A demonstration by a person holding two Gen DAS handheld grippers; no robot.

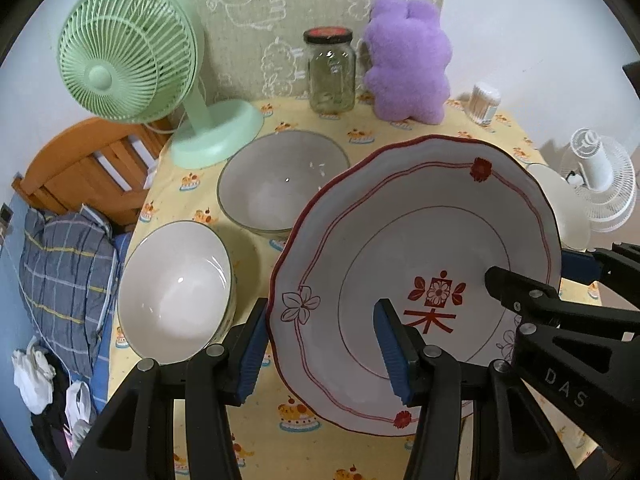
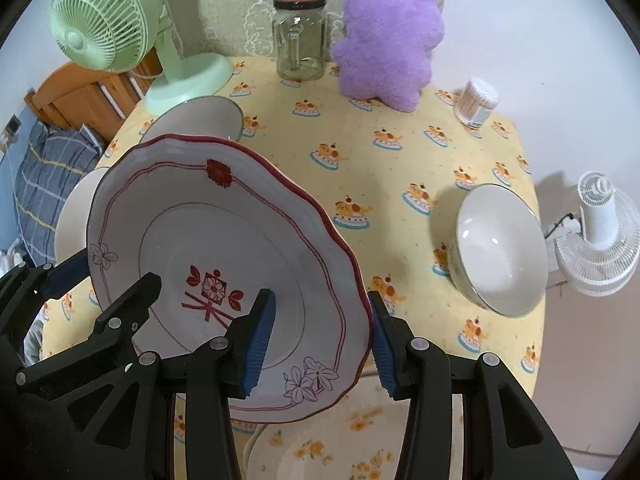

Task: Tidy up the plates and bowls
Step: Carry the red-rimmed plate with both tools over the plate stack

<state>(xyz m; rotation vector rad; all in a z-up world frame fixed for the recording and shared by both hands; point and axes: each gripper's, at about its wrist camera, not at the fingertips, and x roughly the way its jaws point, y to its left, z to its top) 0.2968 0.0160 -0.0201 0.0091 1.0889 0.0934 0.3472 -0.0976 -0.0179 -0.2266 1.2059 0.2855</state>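
A white scalloped plate with a red rim and red flower marks hangs tilted above the yellow tablecloth, held from both sides. My left gripper is shut on its left rim, one pad outside and one inside. My right gripper is shut on the opposite rim of the plate. Each view shows the other gripper's black finger on the far edge. Two bowls stand left of the plate: a grey one and a white one. A third bowl sits at the right.
At the table's back stand a green fan, a glass jar, a purple plush toy and a cotton swab tub. A yellow-flowered plate lies under my right gripper. A white fan stands beyond the right edge.
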